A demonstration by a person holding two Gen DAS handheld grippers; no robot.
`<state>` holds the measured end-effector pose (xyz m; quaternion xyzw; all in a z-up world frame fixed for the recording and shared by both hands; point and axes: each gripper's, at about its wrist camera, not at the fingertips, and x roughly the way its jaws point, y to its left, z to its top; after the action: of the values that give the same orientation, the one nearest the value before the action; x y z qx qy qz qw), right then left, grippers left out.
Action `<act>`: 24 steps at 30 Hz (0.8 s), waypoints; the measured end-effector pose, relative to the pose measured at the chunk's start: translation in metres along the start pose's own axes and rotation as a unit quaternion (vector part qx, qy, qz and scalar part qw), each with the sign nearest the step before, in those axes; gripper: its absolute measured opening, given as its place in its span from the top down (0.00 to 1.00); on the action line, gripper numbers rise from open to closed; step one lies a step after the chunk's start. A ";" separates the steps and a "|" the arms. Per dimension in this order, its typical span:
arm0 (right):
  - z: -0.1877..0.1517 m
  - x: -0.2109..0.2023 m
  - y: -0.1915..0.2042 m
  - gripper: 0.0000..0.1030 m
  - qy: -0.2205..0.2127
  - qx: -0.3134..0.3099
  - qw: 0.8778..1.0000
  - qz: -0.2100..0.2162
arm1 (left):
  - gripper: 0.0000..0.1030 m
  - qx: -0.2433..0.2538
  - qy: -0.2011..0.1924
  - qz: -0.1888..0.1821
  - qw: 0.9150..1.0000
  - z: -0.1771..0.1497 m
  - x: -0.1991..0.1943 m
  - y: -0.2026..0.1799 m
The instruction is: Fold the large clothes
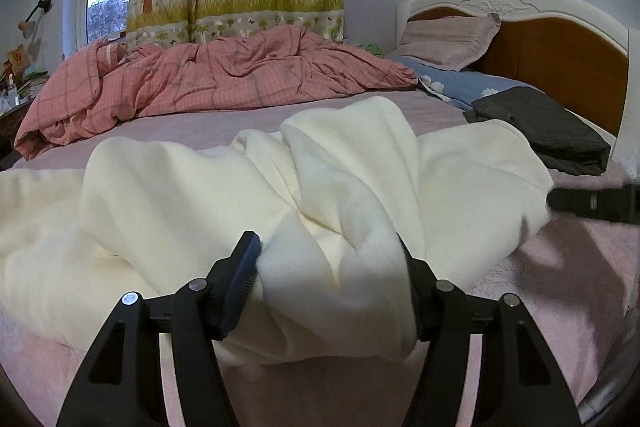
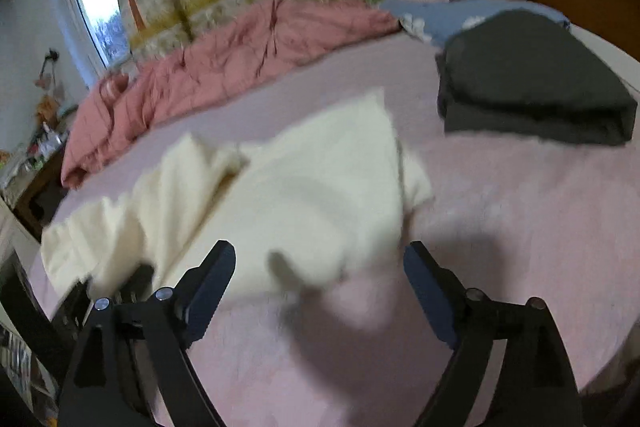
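The left gripper [image 1: 330,283] clamps a thick bunch of the cream garment [image 1: 224,187], which lies rumpled on the pink bedspread [image 2: 500,211]. The right gripper [image 2: 320,291] hangs wide and empty just off the garment's edge. The fabric looks soft, light and floppy, so I'd pinch hems or corners; a folded dark garment [image 2: 532,83] sits beyond.

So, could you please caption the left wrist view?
Left gripper clamps bunched cream garment on pink bedsheet.

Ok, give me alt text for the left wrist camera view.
The left gripper is clamped on a bunched fold of a cream garment spread over a pink bed. Behind lie a rumpled pink duvet and a folded dark garment.
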<state>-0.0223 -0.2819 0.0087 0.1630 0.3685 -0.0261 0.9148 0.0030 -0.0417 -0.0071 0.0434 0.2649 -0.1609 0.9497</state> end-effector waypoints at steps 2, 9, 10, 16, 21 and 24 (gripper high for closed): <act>-0.007 0.008 -0.006 0.15 0.021 0.035 0.999 0.010 | 0.40 0.000 0.000 0.001 1.000 0.000 0.000 -0.001; 0.000 0.045 -0.032 0.15 0.058 0.113 0.990 0.062 | 0.38 0.000 -0.001 0.003 1.000 0.000 0.000 0.000; 0.003 0.050 -0.034 0.15 0.054 0.119 0.989 0.067 | 0.38 0.001 -0.002 0.003 1.000 0.000 0.000 0.000; 0.017 0.077 -0.036 0.14 0.031 0.131 0.987 0.086 | 0.38 0.001 -0.003 0.004 1.000 0.000 0.000 -0.002; 0.027 0.089 -0.034 0.32 0.006 0.138 0.988 0.073 | 0.37 0.000 -0.005 0.004 1.000 0.000 -0.001 -0.002; 0.032 0.072 -0.032 0.66 -0.033 0.119 0.990 0.068 | 0.34 -0.003 -0.031 -0.012 0.999 0.000 -0.013 0.000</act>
<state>0.0459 -0.3168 -0.0280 0.2947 0.3208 -0.0134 0.9000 -0.0074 -0.0376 -0.0006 0.0325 0.2368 -0.1727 0.9555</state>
